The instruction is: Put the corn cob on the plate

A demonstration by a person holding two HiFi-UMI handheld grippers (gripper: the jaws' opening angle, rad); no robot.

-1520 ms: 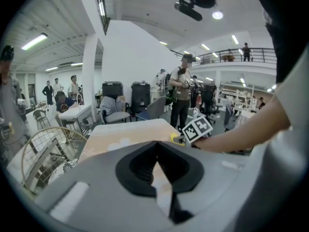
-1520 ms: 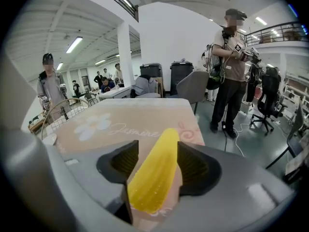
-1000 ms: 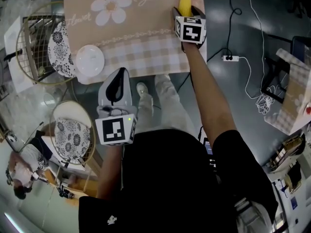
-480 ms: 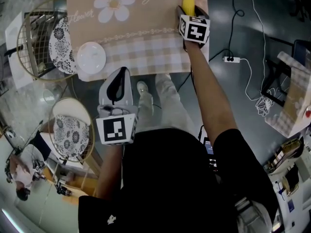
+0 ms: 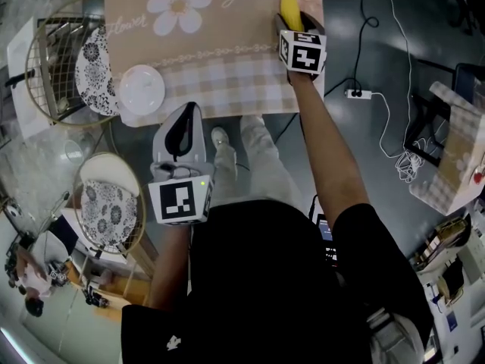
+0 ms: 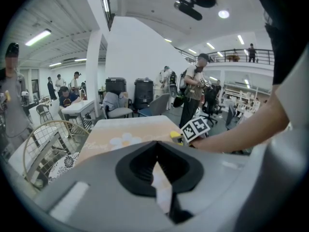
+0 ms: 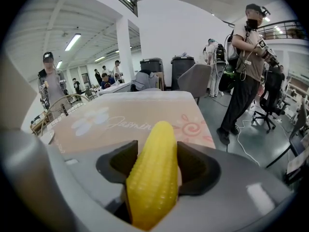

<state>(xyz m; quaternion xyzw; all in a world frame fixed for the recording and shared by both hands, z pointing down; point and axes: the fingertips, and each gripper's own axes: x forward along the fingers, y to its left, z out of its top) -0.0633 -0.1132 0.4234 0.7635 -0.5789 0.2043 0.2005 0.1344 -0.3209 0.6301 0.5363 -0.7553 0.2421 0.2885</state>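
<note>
The yellow corn cob [image 5: 288,9] lies at the table's right edge on the beige flowered tablecloth [image 5: 212,44]. My right gripper [image 5: 291,20] is over it with the jaws closing. In the right gripper view the corn cob [image 7: 153,178] fills the gap between the black pads [image 7: 120,164], touching both. A small white plate [image 5: 142,89] sits at the tablecloth's front left corner. My left gripper [image 5: 184,114] hangs below the table's front edge, away from both, with its tips together and nothing held [image 6: 155,146].
A wire rack [image 5: 53,59] with a patterned plate [image 5: 92,70] stands left of the table. Another patterned plate [image 5: 110,211] rests on a round stand lower left. Cables and a power strip [image 5: 359,91] lie on the floor to the right. People stand beyond the table.
The right gripper has stayed at the corn cob, shifting only slightly along the table edge. The left gripper has not moved.
</note>
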